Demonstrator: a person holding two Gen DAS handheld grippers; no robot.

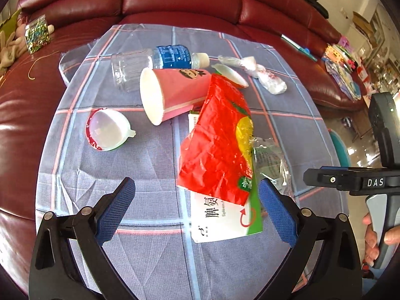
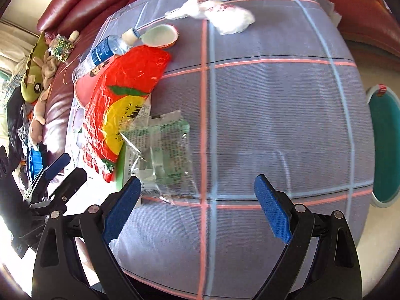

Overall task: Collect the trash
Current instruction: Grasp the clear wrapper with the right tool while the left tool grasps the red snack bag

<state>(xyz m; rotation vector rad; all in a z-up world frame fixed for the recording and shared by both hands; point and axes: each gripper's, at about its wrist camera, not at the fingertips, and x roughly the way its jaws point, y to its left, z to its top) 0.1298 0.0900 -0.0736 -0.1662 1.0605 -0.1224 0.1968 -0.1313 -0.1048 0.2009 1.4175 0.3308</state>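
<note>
Trash everywhere, and the left gripper (image 1: pixel 197 207) hangs wide open with the red wrapper (image 1: pixel 217 145) dead ahead between its fingers, long axis running away from it, while the right gripper (image 2: pixel 197 205), also wide and empty, sits beside a clear wrapper (image 2: pixel 162 150).

On the worktop (image 1: pixel 155 262): one plastic bottle (image 1: pixel 160 61), one pink paper cup (image 1: pixel 172 95), two small lidless tubs (image 1: pixel 108 130) (image 1: pixel 231 75), one red wrapper (image 1: pixel 217 145), one white-green box (image 1: pixel 222 220), two clear wrappers (image 1: pixel 271 160) (image 1: pixel 257 72).
</note>
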